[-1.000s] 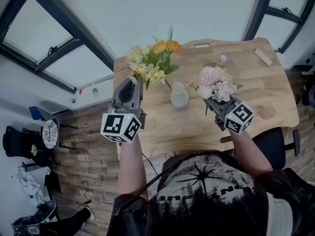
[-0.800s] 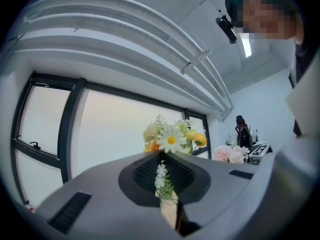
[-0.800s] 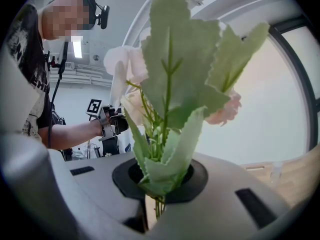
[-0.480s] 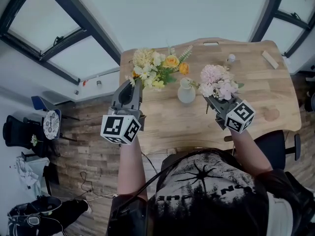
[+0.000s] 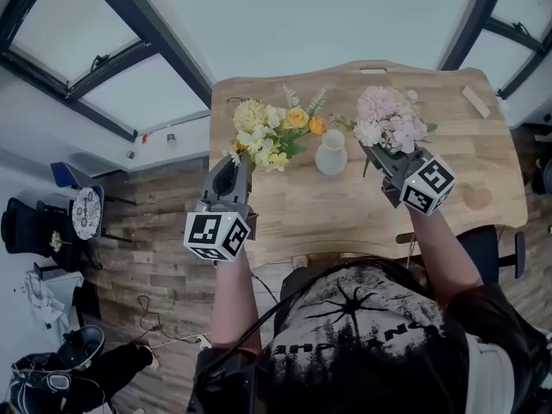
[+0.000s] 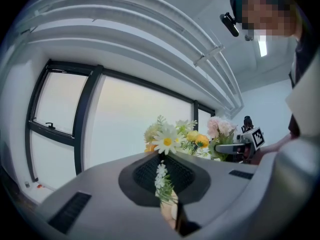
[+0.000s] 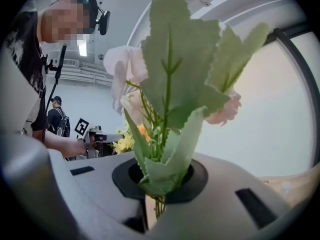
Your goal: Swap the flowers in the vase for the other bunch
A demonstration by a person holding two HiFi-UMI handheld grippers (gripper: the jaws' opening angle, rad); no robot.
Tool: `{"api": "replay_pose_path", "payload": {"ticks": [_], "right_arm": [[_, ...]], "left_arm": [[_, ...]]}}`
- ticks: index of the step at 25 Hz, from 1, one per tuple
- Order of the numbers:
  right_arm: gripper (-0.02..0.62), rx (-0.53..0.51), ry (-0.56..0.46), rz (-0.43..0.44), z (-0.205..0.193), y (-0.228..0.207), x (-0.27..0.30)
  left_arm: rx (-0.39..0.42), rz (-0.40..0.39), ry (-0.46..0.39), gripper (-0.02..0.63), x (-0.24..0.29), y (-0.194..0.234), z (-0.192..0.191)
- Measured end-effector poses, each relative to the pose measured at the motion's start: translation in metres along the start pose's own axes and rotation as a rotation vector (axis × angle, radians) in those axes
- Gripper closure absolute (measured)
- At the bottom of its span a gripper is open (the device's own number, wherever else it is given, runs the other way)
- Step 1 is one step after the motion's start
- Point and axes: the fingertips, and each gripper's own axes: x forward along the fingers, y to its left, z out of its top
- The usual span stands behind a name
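My left gripper (image 5: 242, 159) is shut on the stems of a yellow and orange bunch (image 5: 272, 132), held left of the white vase (image 5: 331, 153). In the left gripper view a daisy sprig (image 6: 163, 171) rises out of the shut jaws. My right gripper (image 5: 373, 152) is shut on the stems of a pink bunch (image 5: 388, 121), held right of the vase and a little above it. Its green leaves (image 7: 172, 89) fill the right gripper view. The vase stands empty on the wooden table (image 5: 345, 210).
A small pale block (image 5: 474, 102) lies at the table's far right corner, and a small white object (image 5: 412, 96) sits behind the pink bunch. Dark window frames run along the far wall. A chair (image 5: 84, 231) stands on the floor to the left.
The yellow bunch has come down and nearer, from beyond the vase to its left side. The pink bunch has risen slightly and moved a little away from me.
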Motion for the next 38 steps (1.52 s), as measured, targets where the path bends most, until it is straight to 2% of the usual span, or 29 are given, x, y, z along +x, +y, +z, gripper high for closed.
{"api": "replay_pose_path", "payload": {"ticks": [10,17,27,38], "right_arm": [[0.561,-0.045,-0.060,0.043,0.043,-0.001,0.043],[0.561,-0.054,-0.083,0.055,0.047,-0.009,0.072],[0.561,-0.057,-0.126,0.079,0.012,-0.019,0.082],[0.561,-0.069,-0.089,0.050,-0.038,-0.027,0.080]], "left_arm": [[-0.061,0.021,0.027,0.588,-0.014,0.011,-0.023],[-0.069,0.032,0.050,0.588,-0.015,0.016,-0.031],[-0.065,0.044,0.067,0.588,-0.017,0.023,-0.034],[-0.072,0.008,0.083,0.588,-0.008,0.022,-0.043]]}}
